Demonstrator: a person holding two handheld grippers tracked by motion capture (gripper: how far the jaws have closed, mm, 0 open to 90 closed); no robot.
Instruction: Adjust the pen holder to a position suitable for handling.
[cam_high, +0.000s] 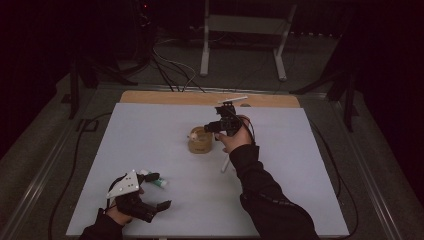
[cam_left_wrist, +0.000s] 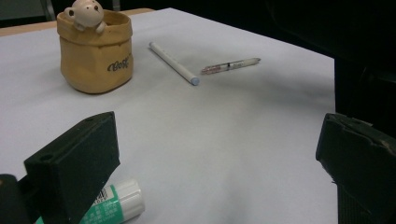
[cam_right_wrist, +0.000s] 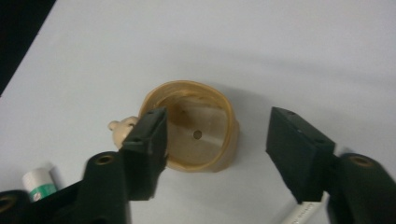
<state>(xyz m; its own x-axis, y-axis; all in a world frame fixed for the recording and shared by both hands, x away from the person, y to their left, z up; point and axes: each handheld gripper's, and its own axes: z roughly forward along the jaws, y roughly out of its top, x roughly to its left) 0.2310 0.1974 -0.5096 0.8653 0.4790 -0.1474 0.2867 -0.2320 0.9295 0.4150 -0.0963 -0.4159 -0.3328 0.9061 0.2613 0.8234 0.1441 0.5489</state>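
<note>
The tan ceramic pen pot (cam_right_wrist: 196, 133), shaped like a paper bag with a small bear figure (cam_left_wrist: 86, 13) on its rim, stands upright near the middle of the white surface (cam_high: 150, 145), and looks empty inside as far as the right gripper view shows down to its drain hole. The right gripper (cam_right_wrist: 217, 140) hovers directly over the pot's mouth with its fingers (cam_right_wrist: 147, 140) apart and nothing between them. Beside the pot, toward the person's right, lie a white pen (cam_left_wrist: 173, 63) and a slimmer clear pen (cam_left_wrist: 231, 65), both flat and apart from each other. The step in hand seems to be gathering stationery into the pot, so the right gripper would do well to swing off the pot, come down square over the white pen's middle and close across its width, then tip it upright before lowering it in. The left gripper (cam_high: 150, 210) rests low near the front edge, fingers (cam_left_wrist: 79, 158) apart and empty, just beside a green-and-white glue stick (cam_left_wrist: 116, 203) lying on its side.
</note>
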